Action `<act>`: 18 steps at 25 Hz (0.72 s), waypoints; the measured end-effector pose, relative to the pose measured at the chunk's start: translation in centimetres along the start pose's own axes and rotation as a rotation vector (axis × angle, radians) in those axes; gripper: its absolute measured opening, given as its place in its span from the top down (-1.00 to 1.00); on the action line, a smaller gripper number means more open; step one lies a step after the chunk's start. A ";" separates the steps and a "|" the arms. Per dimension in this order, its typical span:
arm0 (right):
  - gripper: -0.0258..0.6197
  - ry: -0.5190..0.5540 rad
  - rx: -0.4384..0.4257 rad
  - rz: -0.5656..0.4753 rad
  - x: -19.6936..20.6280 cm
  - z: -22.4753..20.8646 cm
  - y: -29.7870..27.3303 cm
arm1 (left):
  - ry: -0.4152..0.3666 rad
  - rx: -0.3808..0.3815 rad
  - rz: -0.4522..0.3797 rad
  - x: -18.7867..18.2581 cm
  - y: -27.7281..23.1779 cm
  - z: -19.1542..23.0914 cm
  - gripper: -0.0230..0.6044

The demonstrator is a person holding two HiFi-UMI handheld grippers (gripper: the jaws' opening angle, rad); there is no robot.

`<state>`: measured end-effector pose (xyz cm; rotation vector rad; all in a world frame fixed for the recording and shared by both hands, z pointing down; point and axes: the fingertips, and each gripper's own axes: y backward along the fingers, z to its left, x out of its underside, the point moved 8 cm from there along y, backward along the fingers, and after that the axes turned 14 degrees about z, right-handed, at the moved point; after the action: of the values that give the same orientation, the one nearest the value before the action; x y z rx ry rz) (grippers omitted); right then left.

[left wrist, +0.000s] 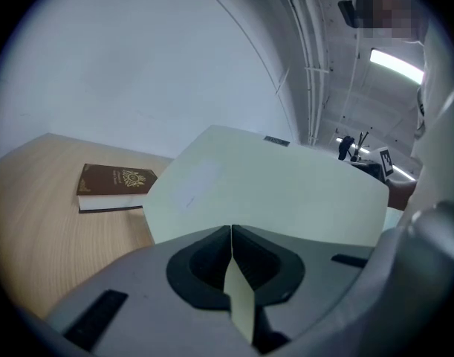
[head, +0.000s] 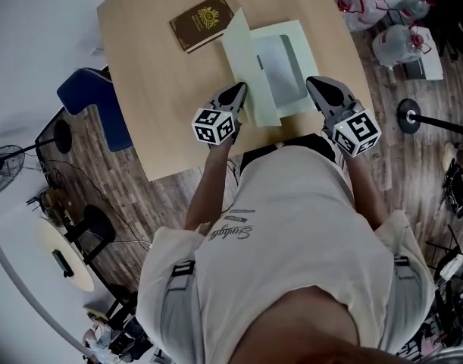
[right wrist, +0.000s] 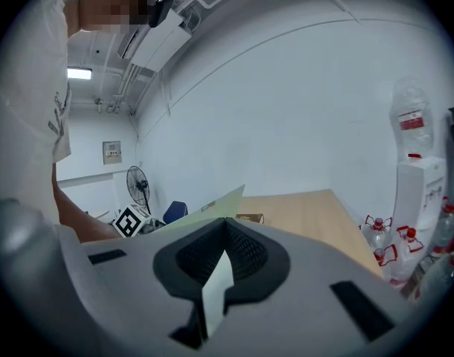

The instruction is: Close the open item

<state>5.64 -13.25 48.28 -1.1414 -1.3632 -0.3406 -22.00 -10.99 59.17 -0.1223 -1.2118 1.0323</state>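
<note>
Pale green folder point(head: 288, 32) lies open on the wooden table point(head: 148, 89), at 12 o'clock from the person. Its back panel is flat on the wood and its front cover point(head: 242, 63) is lifted off the panel, rising at a tilt from the fold on the folder's left side.

The left gripper point(head: 239, 89) sits at the folder's 7 o'clock, at the near end of the raised cover. In the left gripper view its jaws are pressed together on the cover's thin edge, and the cover point(left wrist: 271, 192) spreads broad and pale just beyond them.

The right gripper point(head: 314, 82) is at the folder's 5 o'clock, at the near right corner of the flat panel. In the right gripper view its jaws are clamped on a pale strip of the folder's edge, with the tilted cover point(right wrist: 219, 199) showing past them towards 11 o'clock.

Both forearms reach forward from the body towards 12 o'clock. The two grippers angle slightly inward, with their marker cubes nearest the person.

A brown book point(head: 203, 21) lies flat at the folder's 10 o'clock, just beside the cover's far corner.
</note>
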 end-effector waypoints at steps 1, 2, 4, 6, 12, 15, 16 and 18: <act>0.93 -0.002 -0.002 -0.003 0.0 -0.3 0.1 | -0.003 -0.002 0.006 -0.1 -0.3 -0.2 0.88; 0.93 -0.004 -0.004 -0.005 0.1 -0.5 0.2 | -0.004 -0.004 0.013 -0.1 -0.6 -0.4 0.88; 0.93 -0.006 -0.008 -0.007 0.3 -1.1 0.5 | -0.006 -0.005 0.024 -0.2 -1.3 -0.7 0.88; 0.93 -0.011 -0.007 -0.007 0.6 -1.7 0.8 | -0.013 -0.006 0.037 -0.4 -1.9 -1.1 0.88; 0.93 -0.039 0.012 -0.017 1.7 -3.6 1.8 | -0.040 -0.011 0.083 -0.8 -3.7 -2.1 0.88; 0.93 -0.041 0.023 -0.018 2.3 -4.3 2.1 | -0.047 -0.014 0.107 -0.8 -4.4 -2.4 0.88; 0.93 -0.043 0.027 -0.017 2.6 -4.5 2.2 | -0.050 -0.016 0.115 -0.8 -4.6 -2.6 0.88; 0.93 -0.050 0.032 -0.013 3.2 -4.9 2.5 | -0.058 -0.020 0.130 -0.9 -5.1 -2.8 0.88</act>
<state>11.20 -14.70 50.93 -1.1214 -1.4159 -0.2996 -16.69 -13.26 60.37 -0.1899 -1.2806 1.1433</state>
